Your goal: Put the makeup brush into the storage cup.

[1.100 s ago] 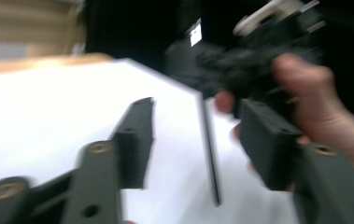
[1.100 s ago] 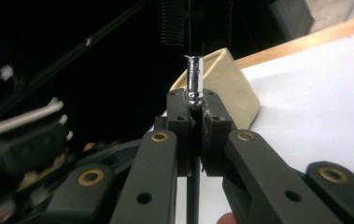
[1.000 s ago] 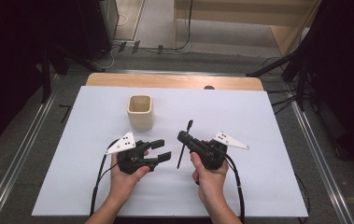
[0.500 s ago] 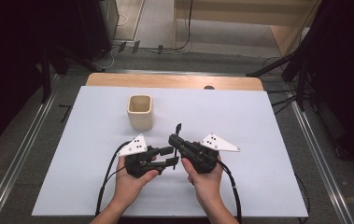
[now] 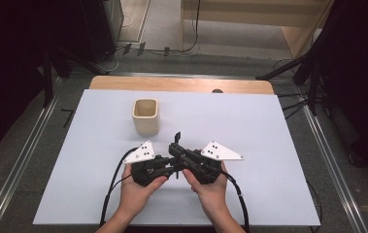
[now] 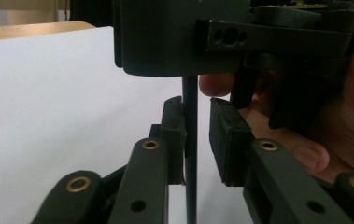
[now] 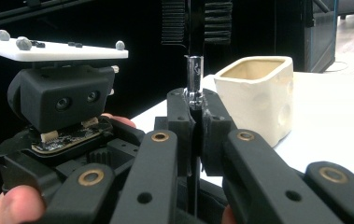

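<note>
High view puts both your hands at the near middle of the white bench, claws almost meeting. Your right claw is clenched on a thin black pen-like tool whose tip sticks out toward the far side; in the right gripper view its jaws press together on the tool's chrome collar, and the slim shaft runs down between them. Your left claw points right, toward your right hand. In the left gripper view the same dark shaft stands upright between its jaws, which have just been closing: the left pad lies against the shaft, while a slim gap shows at the right pad, so this claw is not yet clamped. A cream square cup stands upright on the bench, beyond your left hand and well apart from both claws; the right gripper view shows it just right of the tool.
</note>
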Demonstrator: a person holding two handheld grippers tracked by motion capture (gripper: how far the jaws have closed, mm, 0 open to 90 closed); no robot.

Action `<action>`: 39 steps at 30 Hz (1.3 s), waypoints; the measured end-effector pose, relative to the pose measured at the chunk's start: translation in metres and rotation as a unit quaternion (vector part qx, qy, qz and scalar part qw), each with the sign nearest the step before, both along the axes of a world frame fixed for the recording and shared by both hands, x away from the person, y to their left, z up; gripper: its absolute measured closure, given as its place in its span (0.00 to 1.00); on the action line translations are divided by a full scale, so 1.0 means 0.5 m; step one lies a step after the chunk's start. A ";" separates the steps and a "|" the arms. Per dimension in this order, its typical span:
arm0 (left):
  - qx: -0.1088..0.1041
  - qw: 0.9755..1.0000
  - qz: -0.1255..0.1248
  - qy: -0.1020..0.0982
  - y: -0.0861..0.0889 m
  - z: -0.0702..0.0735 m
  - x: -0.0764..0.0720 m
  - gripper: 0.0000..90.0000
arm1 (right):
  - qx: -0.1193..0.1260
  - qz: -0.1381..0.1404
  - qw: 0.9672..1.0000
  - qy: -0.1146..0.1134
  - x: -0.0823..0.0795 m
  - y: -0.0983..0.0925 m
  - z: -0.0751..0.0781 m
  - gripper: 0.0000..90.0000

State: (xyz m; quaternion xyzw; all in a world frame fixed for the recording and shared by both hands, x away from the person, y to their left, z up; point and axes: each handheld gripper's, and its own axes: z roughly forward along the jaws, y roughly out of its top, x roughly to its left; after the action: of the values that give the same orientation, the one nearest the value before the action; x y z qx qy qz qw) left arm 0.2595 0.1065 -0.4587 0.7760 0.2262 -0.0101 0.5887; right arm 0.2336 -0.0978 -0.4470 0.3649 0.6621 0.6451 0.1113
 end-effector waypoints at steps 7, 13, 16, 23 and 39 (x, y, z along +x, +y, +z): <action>0.016 1.000 0.010 -0.005 0.005 0.001 0.000 0.96 | 0.007 0.004 1.000 0.002 0.000 0.002 -0.003 0.91; 0.018 1.000 0.018 -0.007 0.011 -0.002 0.004 0.96 | 0.014 -0.015 1.000 0.015 0.002 -0.018 0.004 0.61; 0.018 0.999 0.026 -0.007 0.020 -0.005 0.010 0.96 | 0.008 -0.022 1.000 0.010 0.001 -0.028 0.009 0.52; 0.015 0.999 0.048 -0.008 0.044 -0.008 0.024 0.96 | -0.012 -0.043 0.999 0.019 0.003 -0.043 0.013 0.32; 0.008 0.997 0.077 -0.014 0.082 -0.002 0.041 0.96 | -0.052 -0.076 0.995 0.026 0.001 -0.104 0.003 0.13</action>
State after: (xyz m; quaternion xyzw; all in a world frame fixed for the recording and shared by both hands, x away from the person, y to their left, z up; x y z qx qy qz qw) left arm 0.2801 0.1476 -0.4595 0.7607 0.2771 0.0478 0.5850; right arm 0.2341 -0.1500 -0.4453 0.4242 0.6679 0.5897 0.1619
